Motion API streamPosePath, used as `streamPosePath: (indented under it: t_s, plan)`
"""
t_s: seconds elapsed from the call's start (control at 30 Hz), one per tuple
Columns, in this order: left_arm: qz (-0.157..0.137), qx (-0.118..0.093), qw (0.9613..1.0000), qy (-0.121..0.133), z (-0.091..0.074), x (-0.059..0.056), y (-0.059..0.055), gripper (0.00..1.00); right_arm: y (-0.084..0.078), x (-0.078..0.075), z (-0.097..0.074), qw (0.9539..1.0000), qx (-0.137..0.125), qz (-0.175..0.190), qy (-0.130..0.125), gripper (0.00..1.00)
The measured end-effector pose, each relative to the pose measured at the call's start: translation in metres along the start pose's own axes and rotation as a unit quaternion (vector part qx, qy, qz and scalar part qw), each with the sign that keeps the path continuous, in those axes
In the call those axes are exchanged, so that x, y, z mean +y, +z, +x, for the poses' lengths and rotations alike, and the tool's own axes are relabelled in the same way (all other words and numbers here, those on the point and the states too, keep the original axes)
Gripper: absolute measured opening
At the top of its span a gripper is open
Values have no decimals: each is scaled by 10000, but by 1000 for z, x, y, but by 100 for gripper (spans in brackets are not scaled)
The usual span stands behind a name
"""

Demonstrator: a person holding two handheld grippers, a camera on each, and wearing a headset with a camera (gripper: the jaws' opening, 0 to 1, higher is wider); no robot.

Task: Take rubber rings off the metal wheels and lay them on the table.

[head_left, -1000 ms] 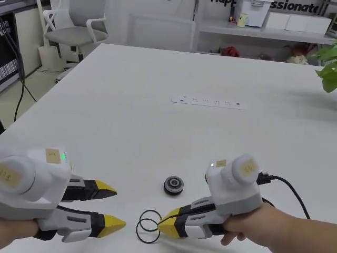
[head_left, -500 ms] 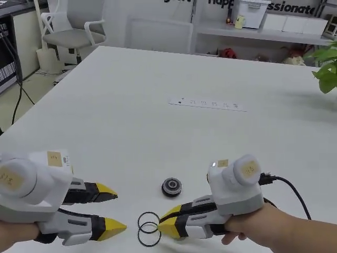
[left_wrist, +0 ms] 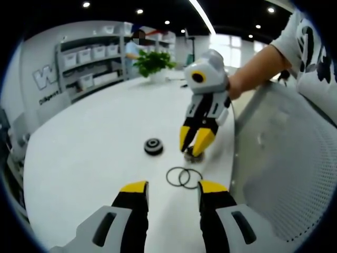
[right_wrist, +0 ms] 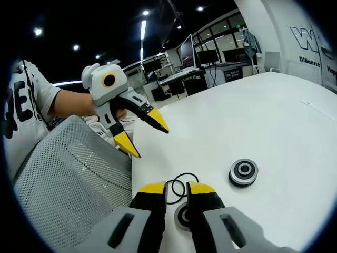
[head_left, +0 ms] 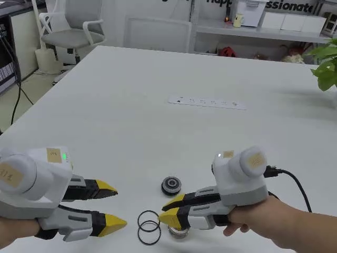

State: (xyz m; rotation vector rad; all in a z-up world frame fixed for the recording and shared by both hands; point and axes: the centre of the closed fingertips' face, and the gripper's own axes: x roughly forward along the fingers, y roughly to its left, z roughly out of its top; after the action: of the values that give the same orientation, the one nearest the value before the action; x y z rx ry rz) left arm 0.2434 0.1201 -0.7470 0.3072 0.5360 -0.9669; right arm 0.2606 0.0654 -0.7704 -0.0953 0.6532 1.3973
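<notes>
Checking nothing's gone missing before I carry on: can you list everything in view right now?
table: one, white, under everything
rubber rings: two, black, overlapping, flat near the front edge
far wheel: one, metal and black, just past the rings
near wheel: one, metal, right of the rings
power strip: one, white, mid-table
office chair: one, pale grey, beyond the far-left corner
plant: one, green, right edge
left gripper: white, yellow tips, open, left of the rings
right gripper: same colours, slightly open over the near wheel

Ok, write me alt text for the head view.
Two yellow-tipped tools held over a white table: the right tool hangs just over a metal wheel near the front edge, the open left tool faces two black rubber rings lying flat. A second wheel sits farther back.
</notes>
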Motion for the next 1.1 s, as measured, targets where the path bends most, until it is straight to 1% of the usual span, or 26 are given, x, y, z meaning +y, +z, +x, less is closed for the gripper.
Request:
streamPosePath:
  t_s: [0.17,0.5,0.63,0.83,1.1]
  plan:
    - [31,4,10000,-9,2,3,3,38,4,-8,-6,9999,-75,19,-97,12]
    - [70,-13,10000,6,8,15,11,38,11,-26,-19,9993,-231,79,-294,13]
    - [85,-25,10000,-4,11,18,13,38,14,-32,-23,9988,-284,94,-381,13]
    - [93,-47,9999,-17,17,23,18,38,16,-42,-28,9981,-345,133,-484,14]
    - [115,-87,9999,-39,22,28,25,38,18,-51,-32,9974,-380,112,-598,15]
